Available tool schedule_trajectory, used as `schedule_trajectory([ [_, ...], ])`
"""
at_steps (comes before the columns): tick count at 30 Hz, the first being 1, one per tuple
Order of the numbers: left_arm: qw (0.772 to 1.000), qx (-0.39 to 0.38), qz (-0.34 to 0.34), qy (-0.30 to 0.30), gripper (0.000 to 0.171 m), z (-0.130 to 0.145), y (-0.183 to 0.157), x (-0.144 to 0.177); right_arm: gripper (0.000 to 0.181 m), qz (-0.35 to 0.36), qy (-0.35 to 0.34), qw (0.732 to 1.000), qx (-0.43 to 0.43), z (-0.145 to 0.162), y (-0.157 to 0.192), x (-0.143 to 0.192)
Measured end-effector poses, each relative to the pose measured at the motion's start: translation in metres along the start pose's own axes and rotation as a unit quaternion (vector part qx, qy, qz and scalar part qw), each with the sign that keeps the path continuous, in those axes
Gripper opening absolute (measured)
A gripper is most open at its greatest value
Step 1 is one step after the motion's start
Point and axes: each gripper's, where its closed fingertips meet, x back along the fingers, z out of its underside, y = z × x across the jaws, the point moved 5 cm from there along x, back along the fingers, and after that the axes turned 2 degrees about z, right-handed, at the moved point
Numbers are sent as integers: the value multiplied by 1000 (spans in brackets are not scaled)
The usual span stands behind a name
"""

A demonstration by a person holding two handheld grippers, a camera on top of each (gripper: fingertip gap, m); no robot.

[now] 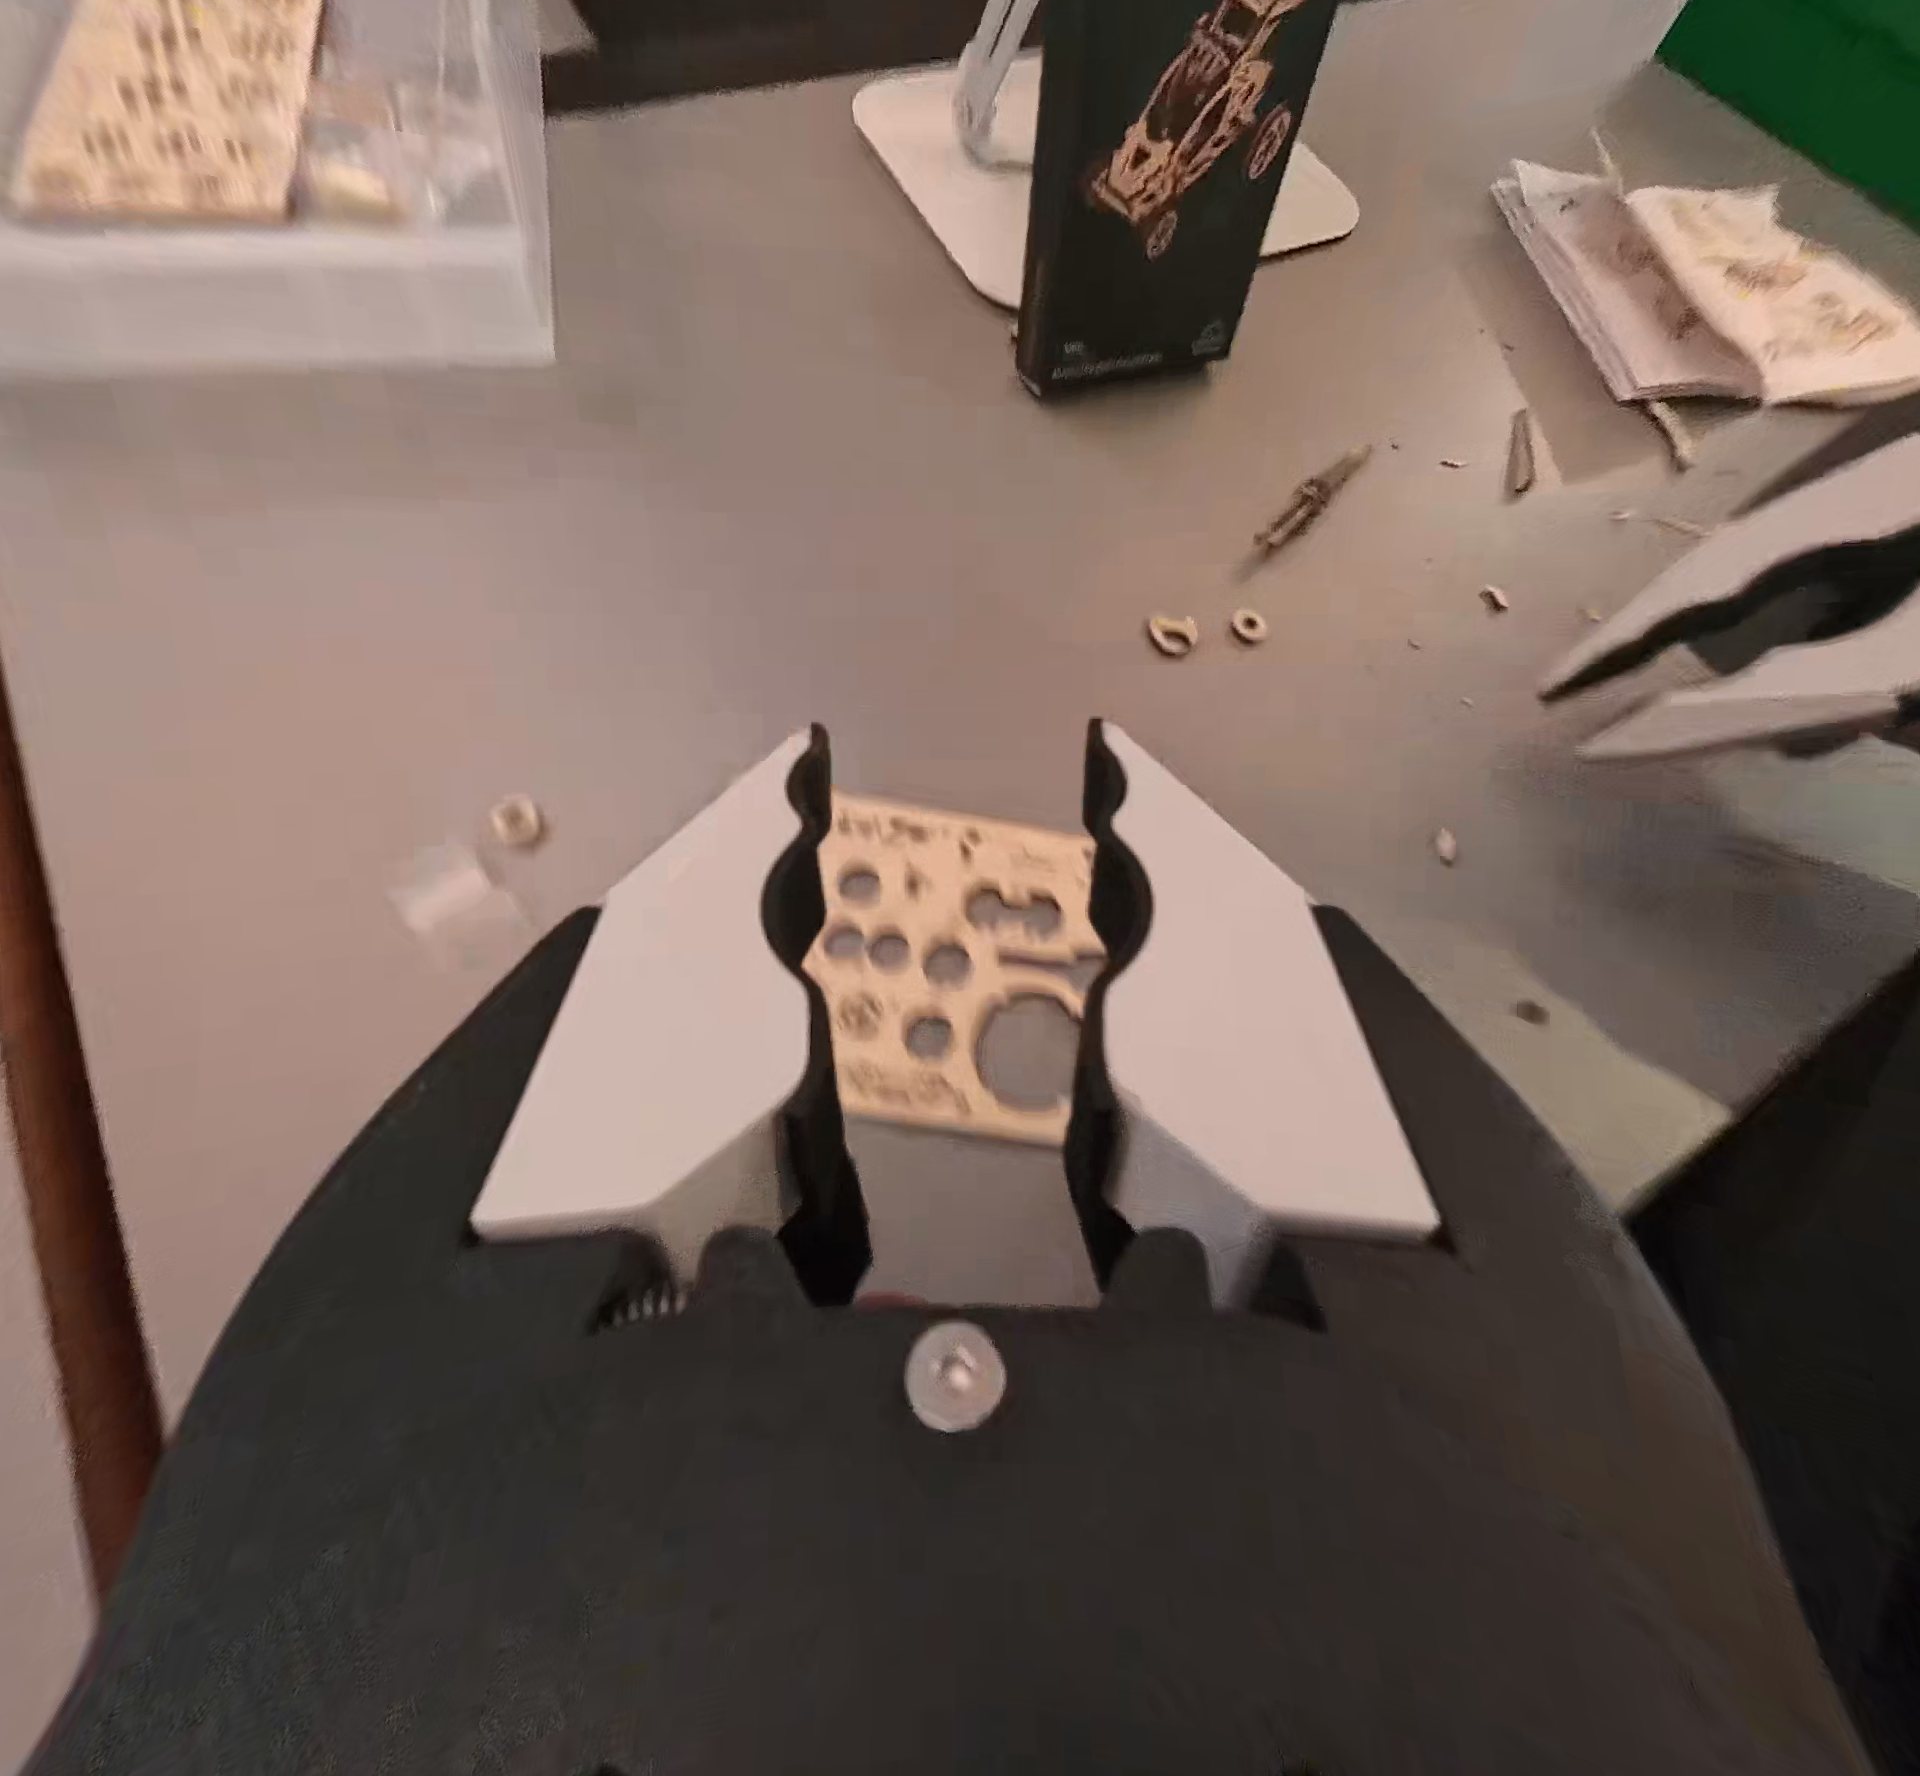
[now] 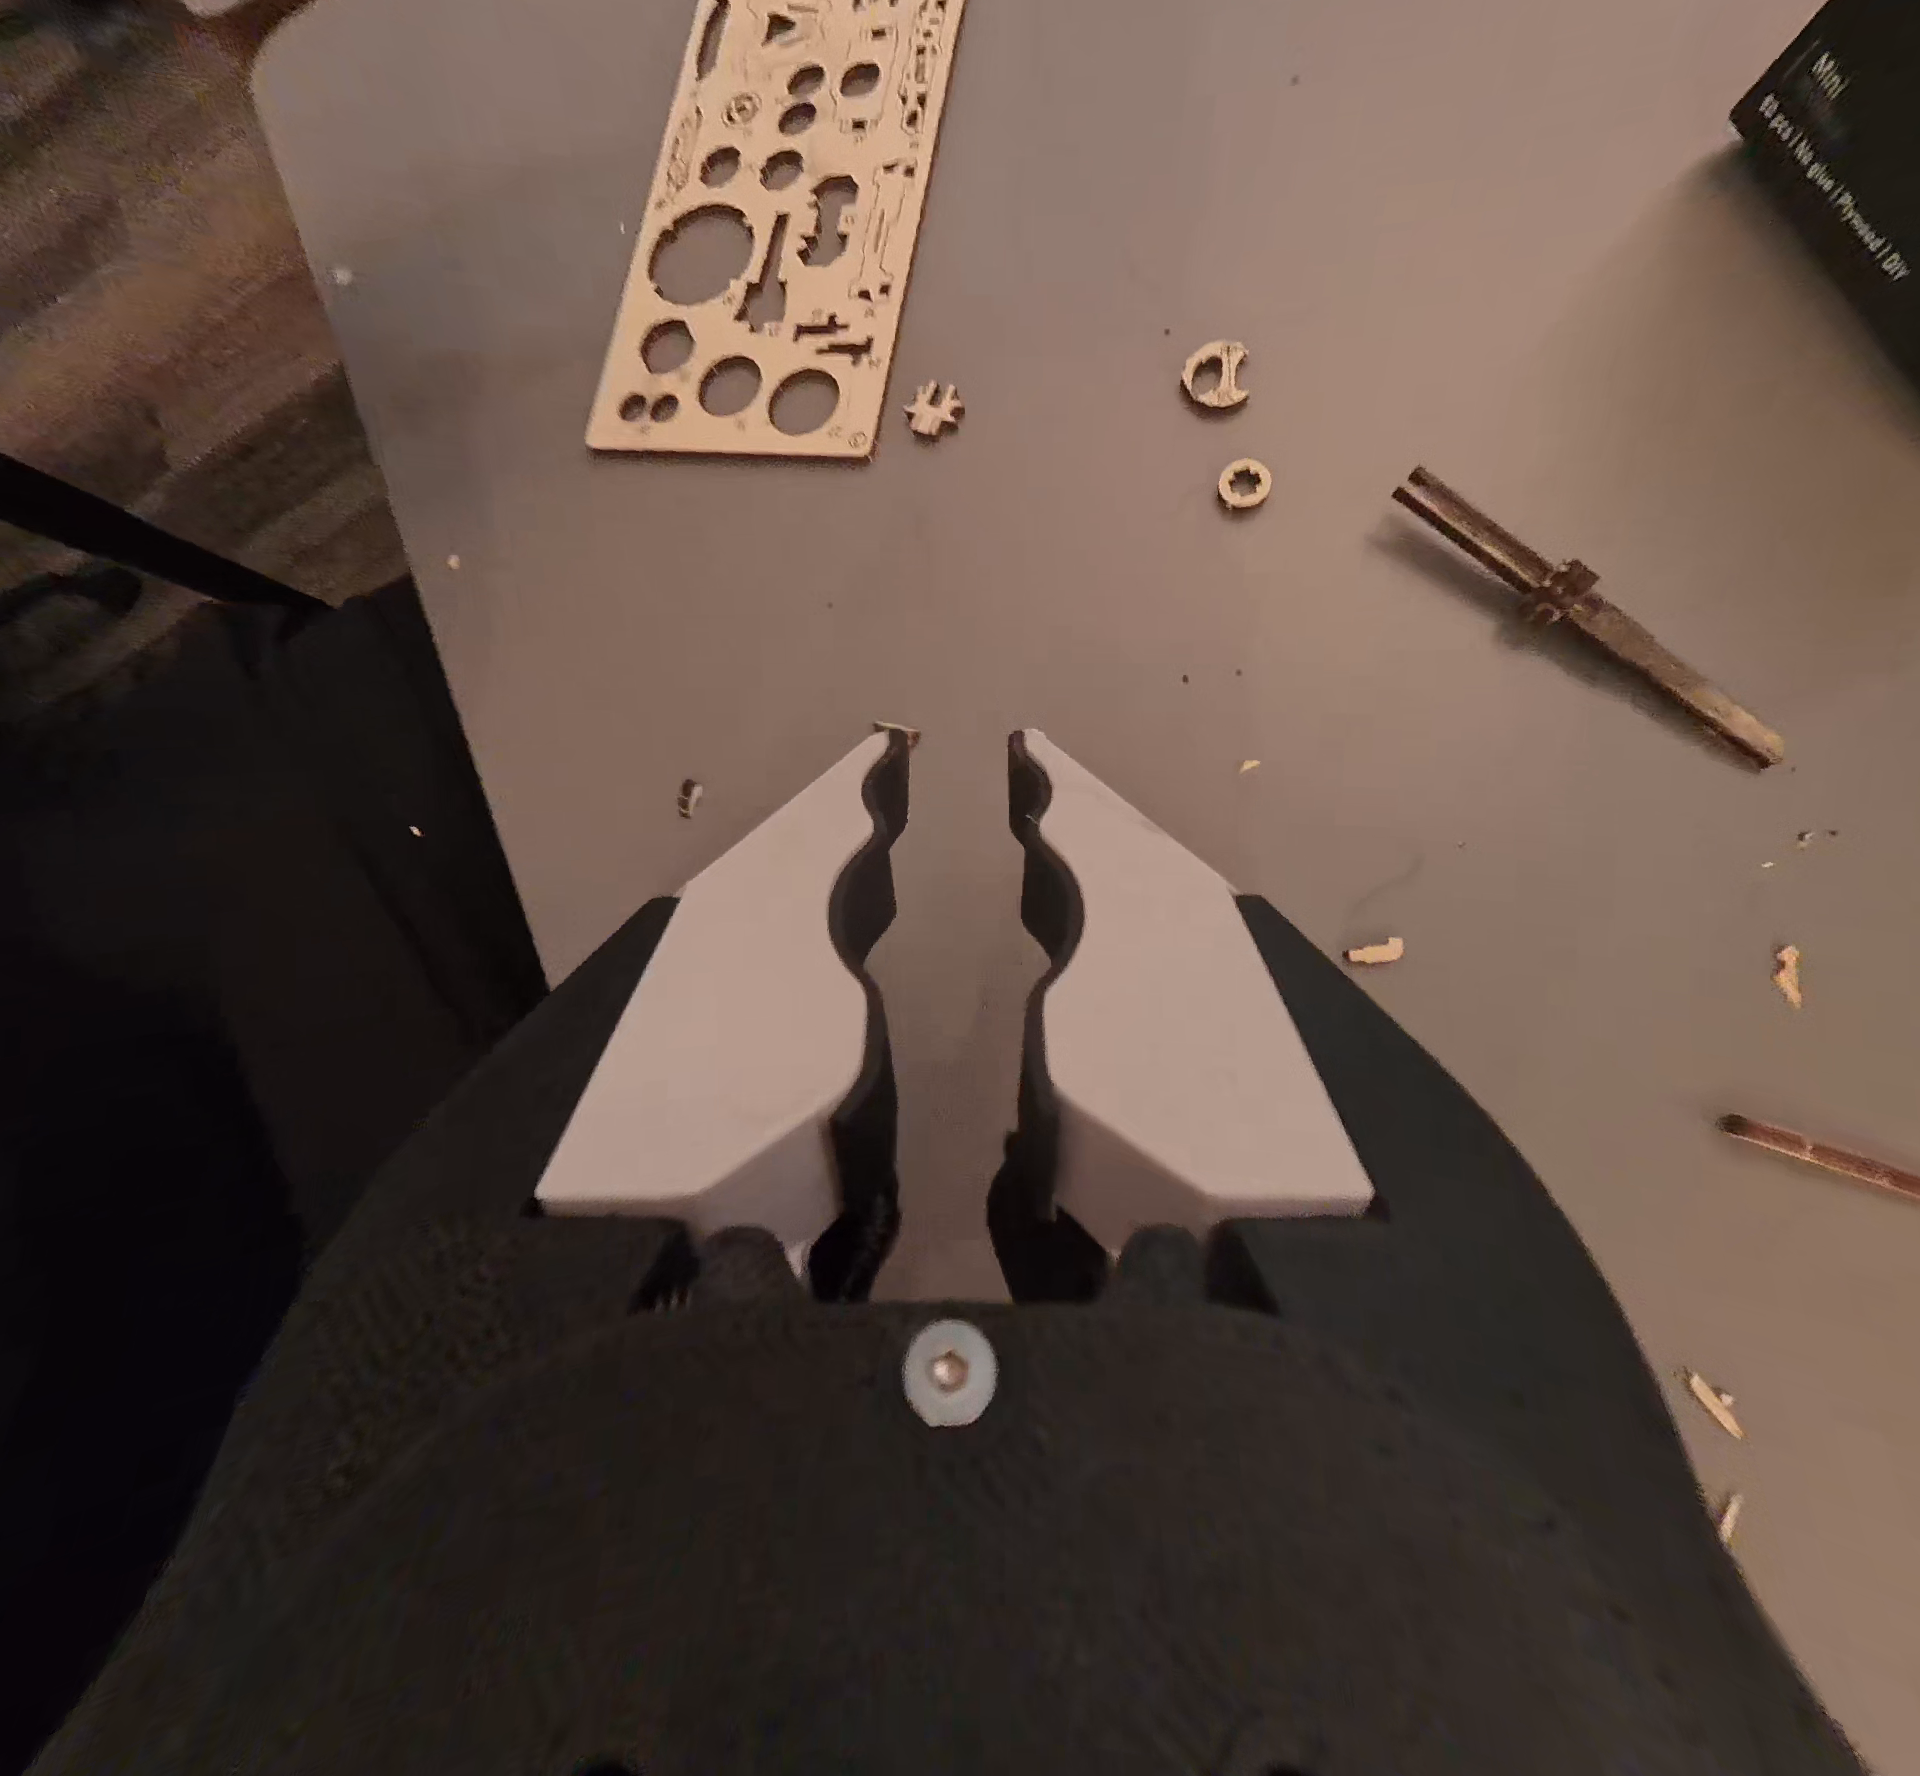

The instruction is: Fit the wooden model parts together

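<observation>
A pale wooden parts sheet (image 2: 779,199) with punched-out holes lies flat on the grey table; it also shows in the left wrist view (image 1: 956,968) between the fingers, below them. My left gripper (image 1: 956,739) is open and empty above it. My right gripper (image 2: 958,739) is open and empty, hovering above bare table nearer than the sheet; it shows at the right in the left wrist view (image 1: 1569,713). Loose wooden pieces lie beside the sheet: a small cog (image 2: 935,407), a crescent ring (image 2: 1214,373), a small ring (image 2: 1244,484). A dark wooden axle assembly (image 2: 1579,614) lies to the right.
An upright dark kit box (image 1: 1174,126) stands mid-table before a white stand base (image 1: 1101,178). A clear tray (image 1: 249,126) with more wooden sheets sits far left. An open booklet (image 1: 1704,292) and a green box (image 1: 1808,33) lie right. Wood scraps (image 2: 1374,951) litter the table. Spacing between my two grippers at the tips: around 20 cm. Between my right fingertips and the small cog (image 2: 935,407) there is roughly 11 cm.
</observation>
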Motion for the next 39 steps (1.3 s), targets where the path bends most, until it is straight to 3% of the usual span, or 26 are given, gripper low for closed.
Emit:
schedule_trajectory([
  [4, 996, -91, 2, -21, 44, -68, 15, -50, 21, 7, 18, 1000, 8, 15, -1, -12],
  [7, 994, -95, 43, -32, 47, -120, 36, -95, 28, 25, 23, 999, 15, 21, -2, -20],
  [10, 991, -71, 110, -37, 38, -156, 40, -148, 32, 40, 13, 999, 20, 24, -4, -28],
  [11, 992, -64, 105, -32, 31, -161, 43, -169, 33, 42, 7, 999, 20, 24, -4, -30],
  [13, 993, -39, 111, -2, 33, -159, 46, -210, 31, 41, -8, 999, 15, 23, -5, -32],
  [18, 995, 35, 92, -22, 34, -155, 65, -286, 20, 30, -40, 998, -22, 22, -10, -35],
  [22, 997, -33, 51, -57, 44, -174, 75, -324, 9, 20, -39, 998, -36, 21, -13, -36],
  [27, 998, -59, -1, -18, 65, -190, 102, -383, 5, 9, -39, 998, -50, 21, -15, -37],
  [34, 997, -71, -21, 38, 65, -214, 132, -436, 0, -14, -34, 998, -59, 22, -14, -38],
  [39, 996, -45, 4, 80, 51, -223, 146, -459, 0, -28, -33, 997, -69, 22, -14, -38],
])
